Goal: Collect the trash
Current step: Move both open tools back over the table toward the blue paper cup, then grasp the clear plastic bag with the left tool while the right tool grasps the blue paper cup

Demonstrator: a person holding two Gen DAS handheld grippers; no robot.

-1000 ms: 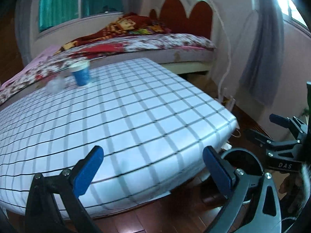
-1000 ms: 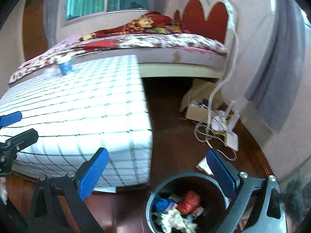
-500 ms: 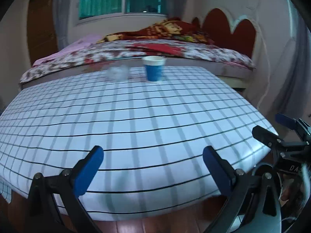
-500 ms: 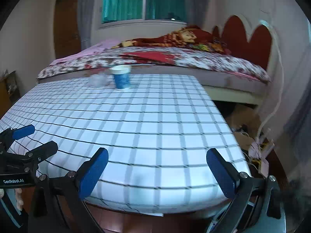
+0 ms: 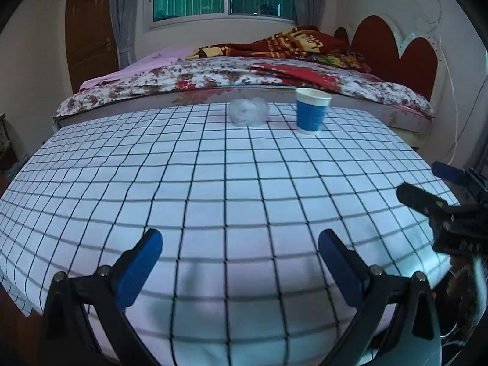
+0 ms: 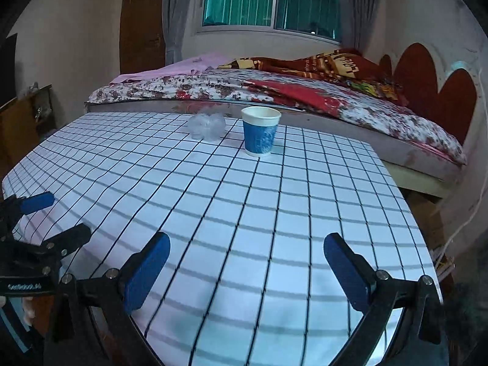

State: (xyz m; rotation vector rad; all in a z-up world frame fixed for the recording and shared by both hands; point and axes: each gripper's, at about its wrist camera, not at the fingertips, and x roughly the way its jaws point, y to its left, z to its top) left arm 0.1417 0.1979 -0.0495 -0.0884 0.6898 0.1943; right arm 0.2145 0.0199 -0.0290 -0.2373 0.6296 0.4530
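Note:
A blue paper cup [image 5: 311,110] [image 6: 260,130] stands upright at the far side of the checked table [image 5: 213,201] [image 6: 274,213]. Just left of it lies a crumpled clear plastic wad [image 5: 248,111] [image 6: 206,125]. My left gripper [image 5: 239,262] hangs open over the table's near edge, nothing between its blue pads. The right gripper [image 6: 245,263] is likewise open and empty above the near edge. Each gripper also shows in the other's view: the right gripper [image 5: 439,192] at the right border, the left gripper [image 6: 45,216] at the left border.
A bed [image 5: 244,76] with a floral cover and red blanket runs behind the table, with a red headboard [image 5: 396,48] at right. A wooden door [image 5: 88,30] and a window are at the back. A white cable [image 6: 469,213] and floor clutter lie to the table's right.
Both grippers swung left and up from the floor and trash bin to face the table squarely. The bin has left both views; the cup and plastic wad look nearer and more central.

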